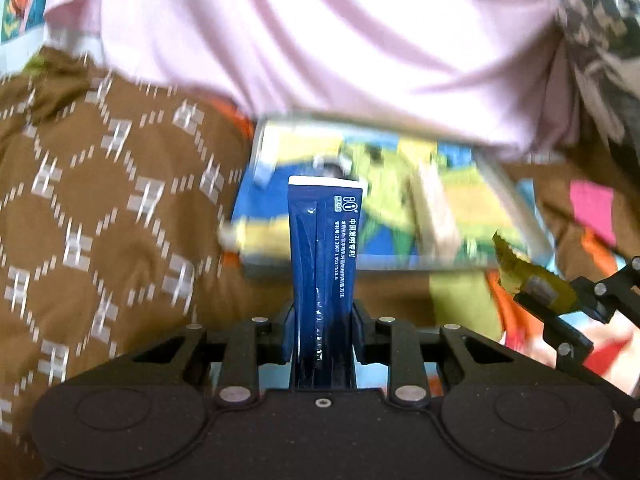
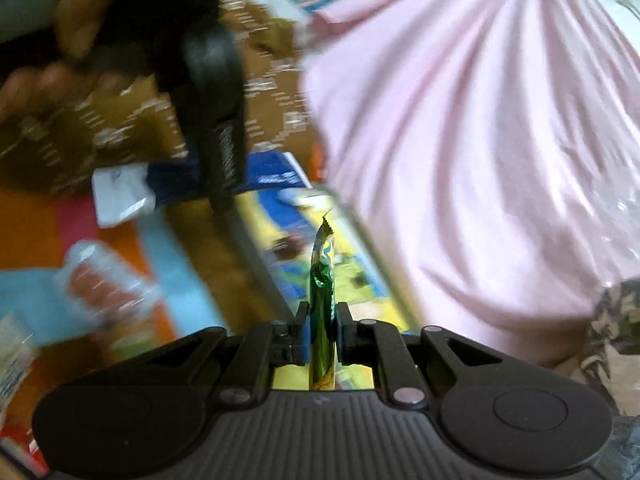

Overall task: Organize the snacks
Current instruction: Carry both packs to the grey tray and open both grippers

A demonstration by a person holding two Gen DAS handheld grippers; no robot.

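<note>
My left gripper (image 1: 322, 320) is shut on a dark blue snack packet (image 1: 324, 248) with white print, held upright over a colourful tray (image 1: 400, 200). My right gripper (image 2: 322, 322) is shut on a thin green and gold foil snack packet (image 2: 322, 280), seen edge-on above the same tray (image 2: 360, 240). The right gripper with its gold packet (image 1: 532, 276) shows at the right of the left wrist view. The left gripper (image 2: 220, 152) with the blue packet (image 2: 272, 176) shows at upper left of the right wrist view, blurred.
A person in a pink shirt (image 1: 320, 40) and brown patterned cloth (image 1: 100, 200) sits close behind the tray. Clear-wrapped snacks (image 2: 108, 280) and a white packet (image 2: 120, 192) lie on a multicoloured mat (image 2: 36, 224) at left.
</note>
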